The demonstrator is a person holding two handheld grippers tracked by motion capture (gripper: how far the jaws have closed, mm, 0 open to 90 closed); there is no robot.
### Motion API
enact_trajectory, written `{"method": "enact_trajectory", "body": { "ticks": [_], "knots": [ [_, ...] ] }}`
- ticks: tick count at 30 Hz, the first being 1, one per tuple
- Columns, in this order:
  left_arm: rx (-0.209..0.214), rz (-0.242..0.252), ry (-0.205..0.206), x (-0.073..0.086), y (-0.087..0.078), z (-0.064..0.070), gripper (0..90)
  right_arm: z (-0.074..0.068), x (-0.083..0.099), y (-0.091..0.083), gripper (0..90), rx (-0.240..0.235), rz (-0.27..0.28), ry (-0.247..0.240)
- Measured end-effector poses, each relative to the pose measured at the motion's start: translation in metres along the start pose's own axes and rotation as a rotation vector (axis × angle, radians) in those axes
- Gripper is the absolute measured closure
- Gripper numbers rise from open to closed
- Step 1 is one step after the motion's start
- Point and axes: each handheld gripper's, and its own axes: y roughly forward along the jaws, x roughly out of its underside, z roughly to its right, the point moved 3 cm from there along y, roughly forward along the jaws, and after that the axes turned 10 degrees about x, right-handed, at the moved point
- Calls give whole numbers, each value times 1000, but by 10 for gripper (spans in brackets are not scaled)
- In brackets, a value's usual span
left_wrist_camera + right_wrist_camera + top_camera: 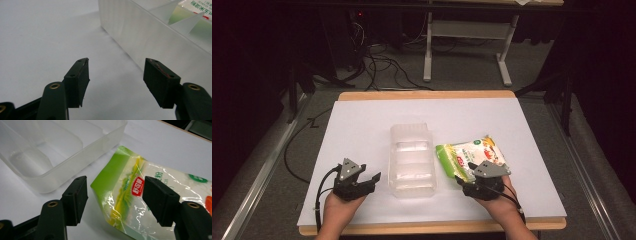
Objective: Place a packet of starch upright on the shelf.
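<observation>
White sheet covers most of the desk [362, 125] from where I'm watching, with a wooden edge peeking out at the far and near sides. Sitting in the middle is a clear plastic tray [412, 159], long way running away from me, split into several compartments by cross dividers. They look empty in my right gripper view.

Just to the right of the tray lies a snack bag [469, 154], green at the end nearest the tray and whitish with some orange print further out, lying flat and a bit angled. It's right beside the tray wall, though I can't tell if it actually touches.

My left gripper [362, 180] sits near the front left of the tray, held in a hand [339, 207], fingers [77, 80] spread wide with nothing between them, just bare white sheet underneath. The tray's frosted side wall is right off to its right.

My right gripper [474, 182] is at the near end of the bag, the other hand [502, 202] behind it. Its fingers [160, 197] are spread apart too, straddling the green corner of the bag, one on each side, not clamped on it as far as I can see.
</observation>
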Motion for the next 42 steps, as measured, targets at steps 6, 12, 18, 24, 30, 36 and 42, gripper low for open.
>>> {"method": "enact_trajectory", "body": {
  "ticks": [6, 12, 18, 24, 30, 36, 42],
  "knots": [
    [0, -3, 4, 0, 1, 0, 377, -10, 0, 11, 346, 2, -30, -38],
    [-1, -3, 6, 0, 0, 0, 377, -20, 1, 28, 333, 15, -77, -76],
    [0, -7, 10, 0, 1, 1, 376, -18, 4, 41, 328, 43, -113, -96],
    [2, -14, 14, 0, 1, 1, 376, -17, 7, 45, 324, 46, -121, -104],
    [2, -15, 16, 1, 2, 2, 375, -25, 8, 48, 328, 52, -130, -141],
    [2, -16, 18, 1, 1, 2, 375, -22, 10, 50, 405, 85, -142, -148],
    [4, -20, 22, 1, 2, 3, 375, -16, 6, 42, 687, 67, -101, -129]
  ]
}}
